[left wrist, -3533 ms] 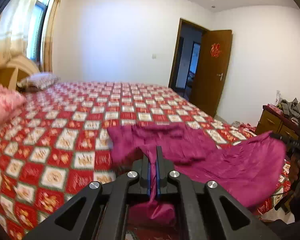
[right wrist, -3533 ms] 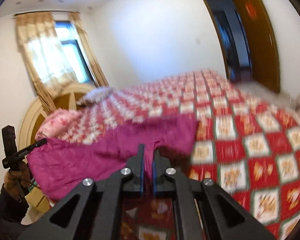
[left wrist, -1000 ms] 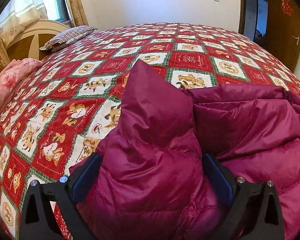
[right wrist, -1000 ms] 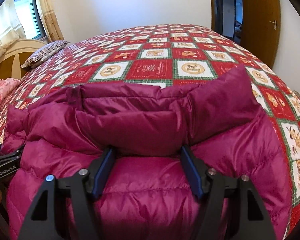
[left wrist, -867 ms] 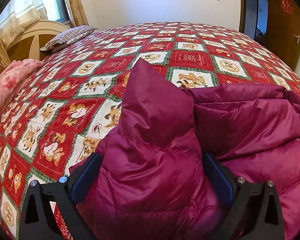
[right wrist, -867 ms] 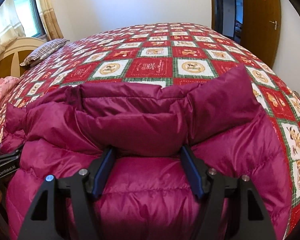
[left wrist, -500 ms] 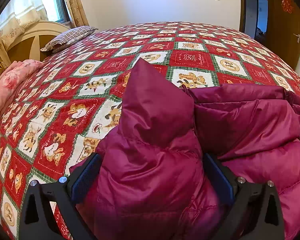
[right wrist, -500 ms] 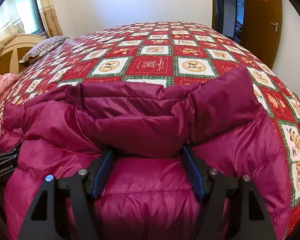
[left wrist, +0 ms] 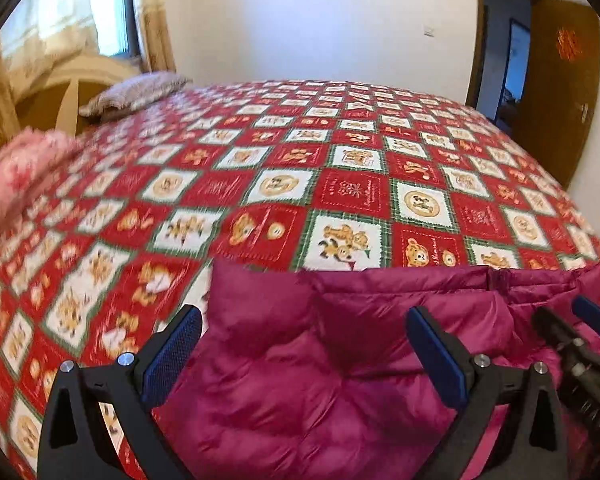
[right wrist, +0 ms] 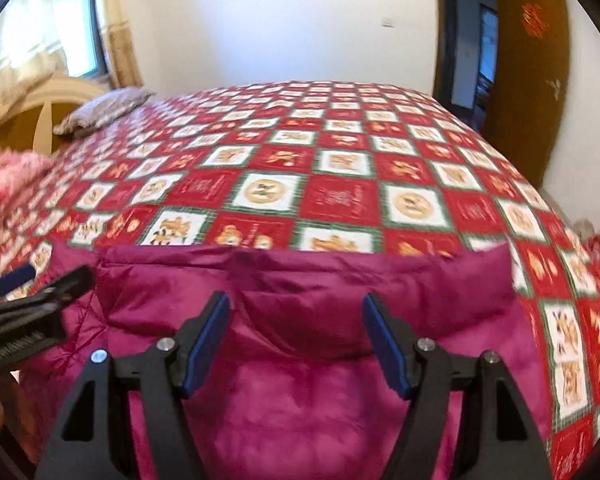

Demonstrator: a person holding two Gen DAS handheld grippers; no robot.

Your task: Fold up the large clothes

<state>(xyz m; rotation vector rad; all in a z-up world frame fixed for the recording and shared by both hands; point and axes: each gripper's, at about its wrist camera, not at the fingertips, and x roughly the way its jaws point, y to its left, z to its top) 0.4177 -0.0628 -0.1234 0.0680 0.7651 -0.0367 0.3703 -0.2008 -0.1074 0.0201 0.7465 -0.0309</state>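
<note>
**Jacket laid down in a fold, more folds likely to come**

The bed (left wrist: 340,184), under its red patchwork cover, carries the magenta jacket (left wrist: 340,380) at its near edge. The jacket lies doubled over in a puffy block, its far edge fairly straight across, with a corner poking up at each end. By the look of it one fold is done; the bundle looks wide and loose, so further folds and a flattening probably remain. The left gripper (left wrist: 304,344) is spread wide above the jacket's left part, holding nothing. The right gripper (right wrist: 296,332) is likewise wide and empty over the right part.
</note>
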